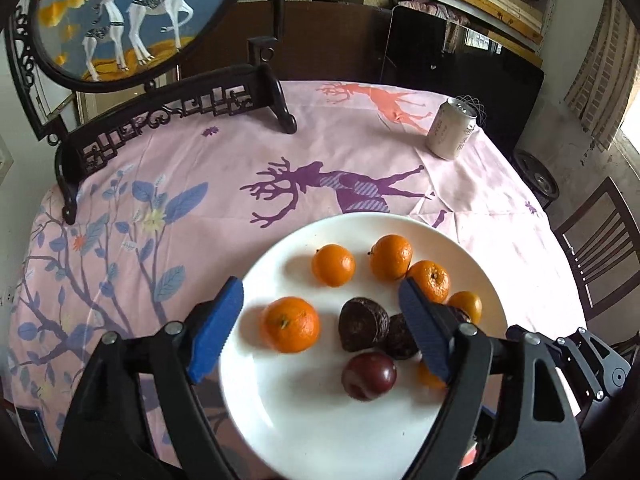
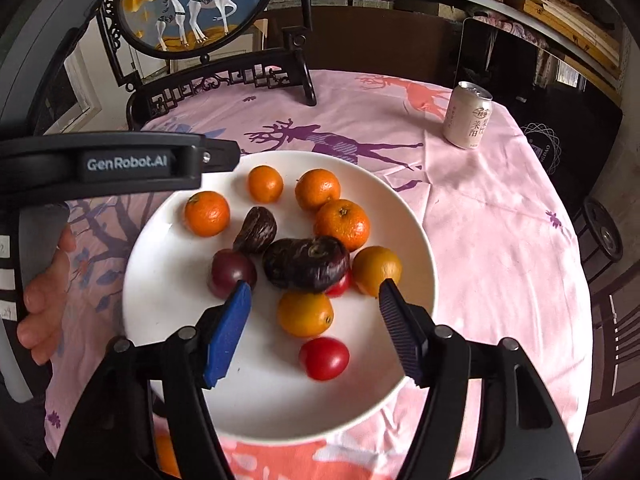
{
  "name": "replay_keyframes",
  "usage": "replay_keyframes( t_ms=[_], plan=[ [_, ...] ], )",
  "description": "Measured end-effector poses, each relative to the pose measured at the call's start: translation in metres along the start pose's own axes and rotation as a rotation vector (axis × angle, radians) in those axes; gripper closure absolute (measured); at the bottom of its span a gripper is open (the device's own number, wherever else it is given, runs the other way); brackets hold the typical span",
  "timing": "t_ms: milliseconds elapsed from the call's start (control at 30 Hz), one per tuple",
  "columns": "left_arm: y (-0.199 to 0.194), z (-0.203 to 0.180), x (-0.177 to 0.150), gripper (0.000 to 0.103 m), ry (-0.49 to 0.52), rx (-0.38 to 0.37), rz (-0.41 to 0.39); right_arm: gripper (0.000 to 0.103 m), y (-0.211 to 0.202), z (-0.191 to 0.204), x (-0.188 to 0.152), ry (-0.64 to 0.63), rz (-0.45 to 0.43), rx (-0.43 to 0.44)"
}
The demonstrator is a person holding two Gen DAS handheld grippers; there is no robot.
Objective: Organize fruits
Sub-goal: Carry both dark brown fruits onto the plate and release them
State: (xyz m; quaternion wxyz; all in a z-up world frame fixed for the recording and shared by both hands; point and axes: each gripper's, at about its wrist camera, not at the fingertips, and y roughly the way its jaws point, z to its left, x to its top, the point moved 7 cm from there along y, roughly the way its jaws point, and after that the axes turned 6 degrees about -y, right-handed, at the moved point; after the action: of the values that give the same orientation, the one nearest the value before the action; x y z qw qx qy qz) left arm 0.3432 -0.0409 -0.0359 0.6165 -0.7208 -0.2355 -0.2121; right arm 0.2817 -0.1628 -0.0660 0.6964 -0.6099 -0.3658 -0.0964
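A white plate (image 1: 280,420) on the pink tablecloth holds several oranges, two wrinkled dark fruits, a dark red plum and red tomatoes. My left gripper (image 1: 322,300) is open and empty above the plate, with an orange (image 1: 290,324) and a wrinkled dark fruit (image 1: 363,323) between its fingers. My right gripper (image 2: 314,290) is open and empty over the same plate (image 2: 160,300), with an orange (image 2: 305,314) between its fingertips and a red tomato (image 2: 324,358) just below. The plum (image 2: 232,272) touches its left fingertip (image 2: 236,300). The left gripper's body (image 2: 100,162) shows at the left.
A drink can (image 1: 452,128) stands at the table's far right. A framed deer screen on a black carved stand (image 1: 160,116) stands at the far left. A wooden chair (image 1: 600,248) is beside the table on the right. A black speaker sits beyond the can.
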Motion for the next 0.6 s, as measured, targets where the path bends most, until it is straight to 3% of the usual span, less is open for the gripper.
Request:
replay_keyframes(
  t_ms=[67, 133, 367, 600],
  plan=[
    [-0.025, 0.005, -0.019, 0.01, 0.011, -0.016, -0.013, 0.016, -0.023, 0.009, -0.016, -0.008, -0.025, -0.006],
    [-0.049, 0.012, -0.047, 0.009, 0.037, -0.01, -0.039, 0.004, -0.046, 0.021, -0.038, -0.008, -0.06, -0.019],
    [-0.106, 0.042, -0.153, 0.006, 0.031, 0.046, -0.12, 0.003, -0.08, 0.052, -0.104, 0.083, -0.087, 0.018],
    [-0.117, 0.073, -0.194, 0.006, -0.037, 0.065, -0.08, 0.003, -0.085, 0.067, -0.113, 0.068, -0.065, 0.028]
  ],
)
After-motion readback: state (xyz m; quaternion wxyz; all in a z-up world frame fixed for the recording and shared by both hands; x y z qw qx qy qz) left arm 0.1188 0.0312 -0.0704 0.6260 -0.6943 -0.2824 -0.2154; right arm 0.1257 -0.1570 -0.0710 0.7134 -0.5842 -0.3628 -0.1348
